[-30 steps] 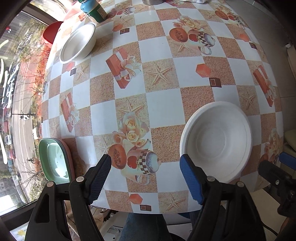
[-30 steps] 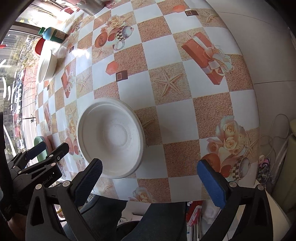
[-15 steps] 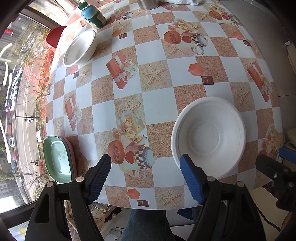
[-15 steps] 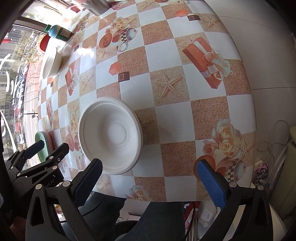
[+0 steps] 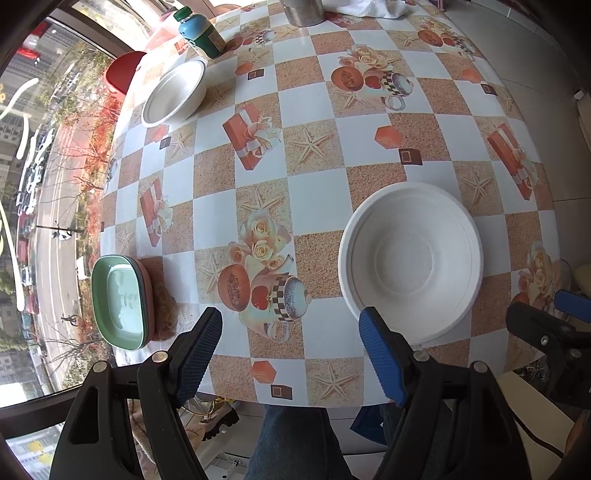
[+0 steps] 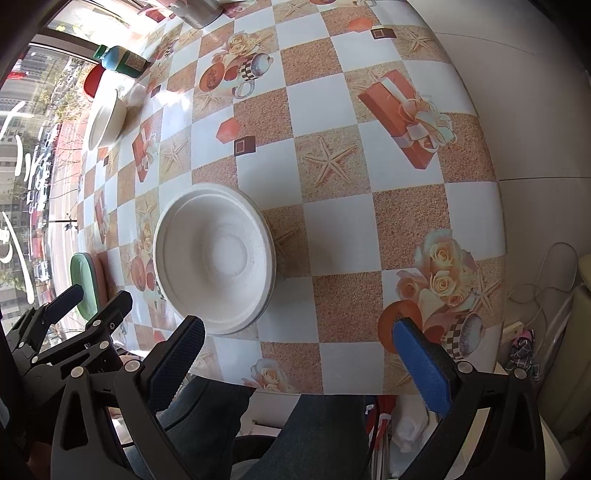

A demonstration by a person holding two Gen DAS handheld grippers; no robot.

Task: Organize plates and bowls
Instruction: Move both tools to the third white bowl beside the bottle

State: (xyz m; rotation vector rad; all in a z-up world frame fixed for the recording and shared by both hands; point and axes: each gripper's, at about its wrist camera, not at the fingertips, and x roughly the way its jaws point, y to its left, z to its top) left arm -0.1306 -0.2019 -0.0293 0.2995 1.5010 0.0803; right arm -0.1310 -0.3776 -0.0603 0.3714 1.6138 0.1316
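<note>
A large white bowl (image 5: pixel 410 258) sits near the table's front edge; it also shows in the right wrist view (image 6: pixel 214 258). A second white bowl (image 5: pixel 173 94) stands at the far left, seen too in the right wrist view (image 6: pixel 105 120). A green plate (image 5: pixel 118 301) lies stacked on a pink one at the front left edge, also in the right wrist view (image 6: pixel 83 284). My left gripper (image 5: pixel 291 354) is open and empty, above the front edge, left of the large bowl. My right gripper (image 6: pixel 295 362) is open and empty, right of that bowl.
A green-capped bottle (image 5: pixel 201 35), a red container (image 5: pixel 120 72) and a metal cup (image 5: pixel 301 11) stand at the far side of the patterned table (image 5: pixel 314 184). A window runs along the left. My legs are below the front edge.
Both grippers have pulled back toward the front edge, so more of the table shows. The bowls and plates have not moved.
</note>
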